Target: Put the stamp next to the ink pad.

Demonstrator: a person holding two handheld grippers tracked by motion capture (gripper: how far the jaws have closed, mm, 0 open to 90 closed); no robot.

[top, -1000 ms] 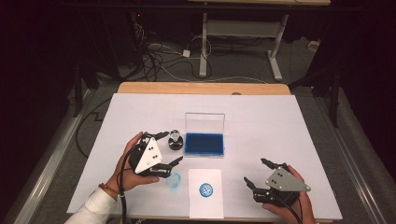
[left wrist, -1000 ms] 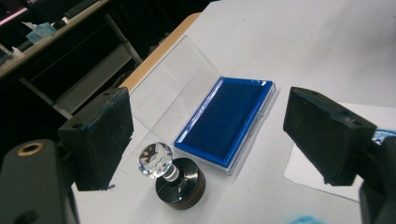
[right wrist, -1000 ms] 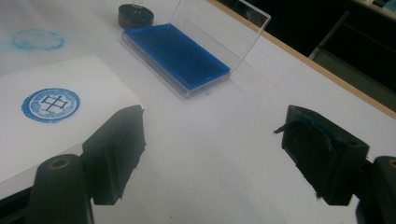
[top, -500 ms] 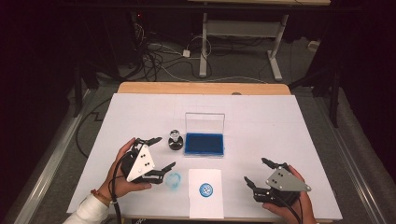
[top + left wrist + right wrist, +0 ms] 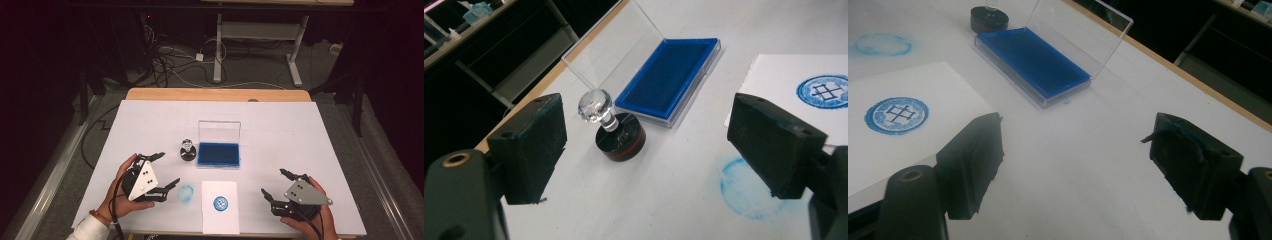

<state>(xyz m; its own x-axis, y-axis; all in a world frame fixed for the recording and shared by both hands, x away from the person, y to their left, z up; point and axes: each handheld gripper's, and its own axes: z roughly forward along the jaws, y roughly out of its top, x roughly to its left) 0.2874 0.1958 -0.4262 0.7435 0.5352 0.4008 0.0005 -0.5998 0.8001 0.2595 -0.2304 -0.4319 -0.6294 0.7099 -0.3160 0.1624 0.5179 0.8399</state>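
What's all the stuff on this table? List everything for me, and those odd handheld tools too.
Stamp: one, black round base with a clear knob, upright beside the ink pad's left end.
Ink pad: one, blue, in a clear case with its lid standing open, mid-table.
Paper card: one, white, at the near edge, bearing a round blue stamped mark.
Blue ring smudge: one, faint, printed on the table left of the card.
Table: one, white top with a wooden far edge.
Cables: several, on the floor beyond the table.
Left gripper: black fingers open, holding nothing, near the stamp.
Right gripper: black fingers open, holding nothing, right of the card.
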